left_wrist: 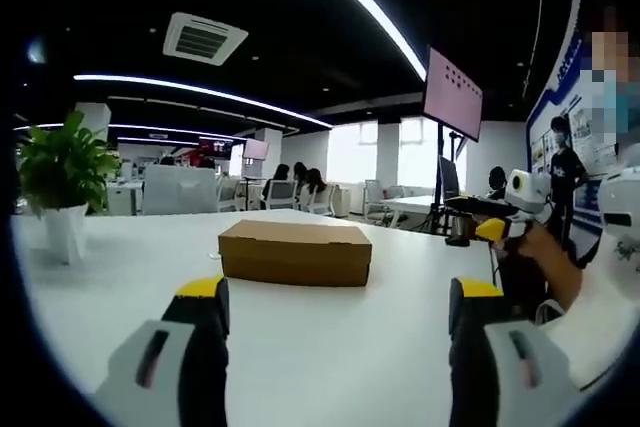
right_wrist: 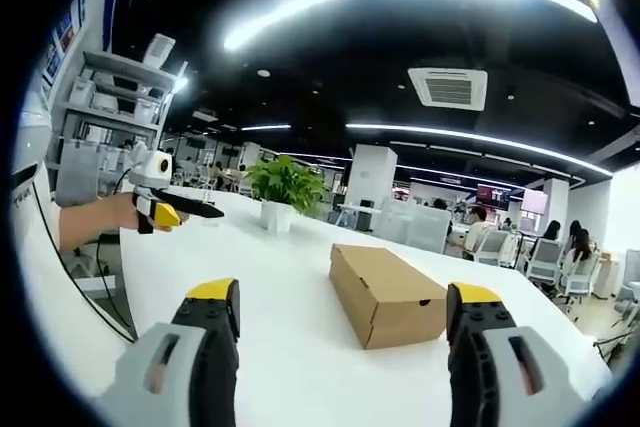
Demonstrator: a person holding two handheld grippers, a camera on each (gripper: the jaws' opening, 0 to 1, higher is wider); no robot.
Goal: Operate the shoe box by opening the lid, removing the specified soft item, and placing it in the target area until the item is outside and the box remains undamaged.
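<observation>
A brown cardboard shoe box (left_wrist: 295, 252) lies on the white table (left_wrist: 120, 277) with its lid closed. In the left gripper view, my left gripper (left_wrist: 338, 299) hovers in front of the box, jaws wide apart and holding nothing. My right gripper (left_wrist: 485, 222) enters from the right in a hand, off the box's right end. In the right gripper view the box (right_wrist: 390, 292) sits ahead, one short end with a small hole facing me. My right gripper (right_wrist: 345, 299) stands open and short of it. My left gripper (right_wrist: 175, 209) shows at the left over the table (right_wrist: 260, 267).
A green plant in a white pot (left_wrist: 62, 187) (right_wrist: 285, 189) stands on the table beyond the box. A screen on a stand (left_wrist: 450, 97), office chairs and seated people fill the room behind. A person stands at the far right (left_wrist: 565, 172).
</observation>
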